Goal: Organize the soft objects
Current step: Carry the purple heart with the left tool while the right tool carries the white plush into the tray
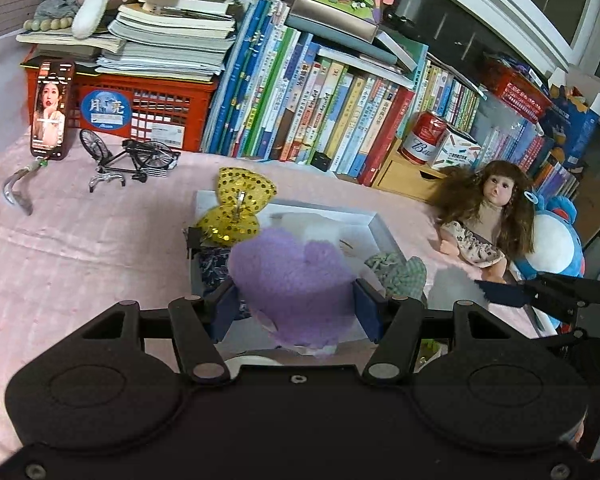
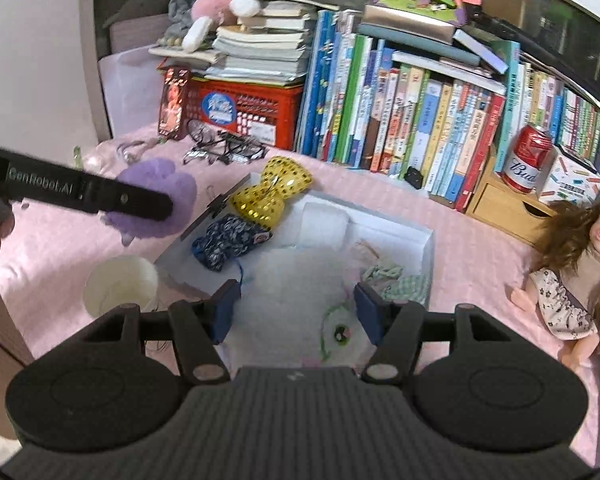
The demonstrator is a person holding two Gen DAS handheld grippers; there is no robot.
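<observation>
Tray [image 2: 426, 240] mid-table; bow [image 2: 272, 192] on its far-left rim, pouch [image 2: 228, 242] inside left, checked cloth [image 2: 396, 282] inside right. Cup [image 2: 120, 286] left of tray, doll [image 2: 572, 264] right, books [image 2: 420, 120] far behind.

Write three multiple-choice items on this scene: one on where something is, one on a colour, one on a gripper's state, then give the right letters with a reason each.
1. Where is the yellow sequin bow?
A. on the far-left corner of the white tray
B. on top of the red crate
C. in the doll's lap

2. What colour is the fluffy plush held by the left gripper?
A. green
B. purple
C. orange

3. What is the state of the right gripper?
A. shut on the blue floral scrunchie
B. shut on the doll
C. open, holding nothing

Answers:
1 A: the bow lies across the tray's far-left rim, next to the blue floral scrunchie.
2 B: the plush between the left gripper's pads is lilac-purple in both views.
3 C: its jaws stand apart over the tray with only the tray floor between them.
</observation>
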